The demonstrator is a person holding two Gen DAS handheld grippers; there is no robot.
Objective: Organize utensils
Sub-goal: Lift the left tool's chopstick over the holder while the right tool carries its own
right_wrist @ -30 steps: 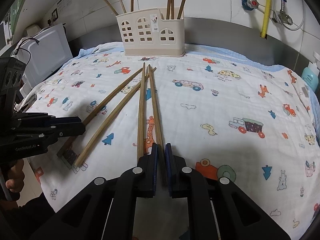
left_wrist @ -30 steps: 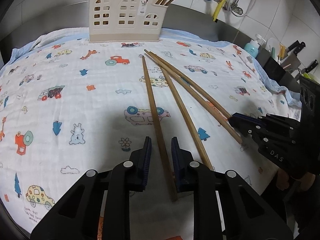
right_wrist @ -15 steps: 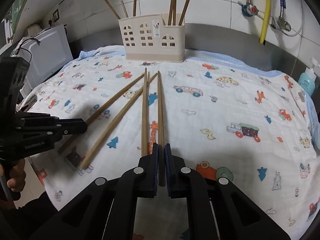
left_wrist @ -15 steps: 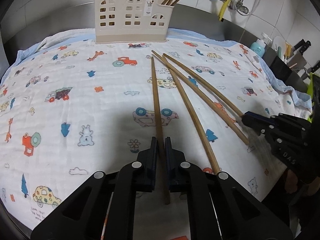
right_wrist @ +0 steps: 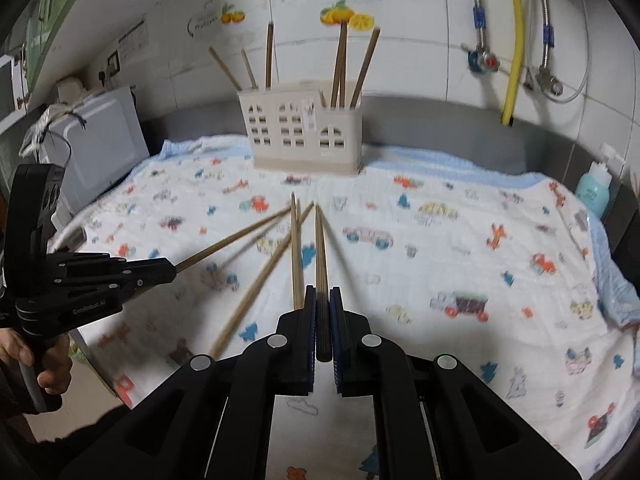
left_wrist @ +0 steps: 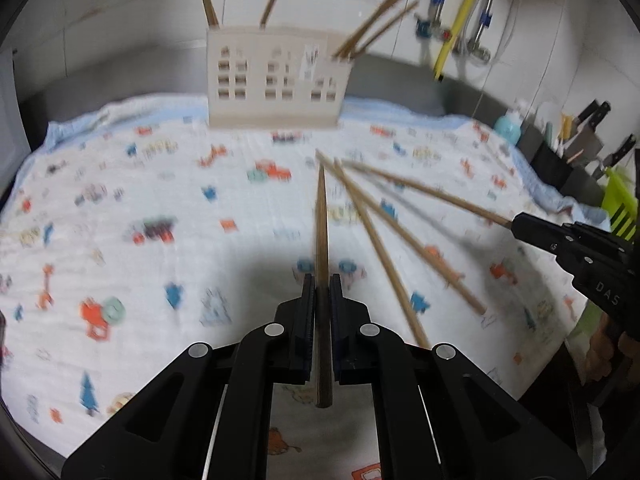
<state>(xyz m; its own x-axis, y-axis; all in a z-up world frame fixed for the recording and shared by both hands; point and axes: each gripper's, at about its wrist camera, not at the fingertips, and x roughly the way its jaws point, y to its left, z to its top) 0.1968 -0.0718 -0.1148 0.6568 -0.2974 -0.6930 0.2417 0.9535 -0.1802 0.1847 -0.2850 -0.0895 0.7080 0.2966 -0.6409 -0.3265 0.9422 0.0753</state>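
My left gripper (left_wrist: 320, 280) is shut on a brown chopstick (left_wrist: 321, 220) and holds it lifted above the cloth. My right gripper (right_wrist: 322, 292) is shut on another chopstick (right_wrist: 320, 240), also raised. Two more chopsticks (left_wrist: 400, 232) lie on the patterned cloth between them; in the right wrist view they lie left of my held one (right_wrist: 260, 280). The beige utensil holder (left_wrist: 276, 80) stands at the far edge with several chopsticks upright in it; it also shows in the right wrist view (right_wrist: 304, 128). The left gripper appears in the right wrist view (right_wrist: 172, 270), the right one in the left wrist view (left_wrist: 516, 224).
The cartoon-print cloth (right_wrist: 460, 260) covers the counter. A microwave (right_wrist: 100, 140) stands at the left, a blue soap bottle (right_wrist: 596, 192) and a knife rack (left_wrist: 580, 148) at the right. Pipes and a yellow hose (right_wrist: 514, 40) run down the tiled wall.
Both grippers have risen with their chopsticks, lifting them off the cloth and toward the holder. The left gripper, open a second ago, closed on its chopstick.
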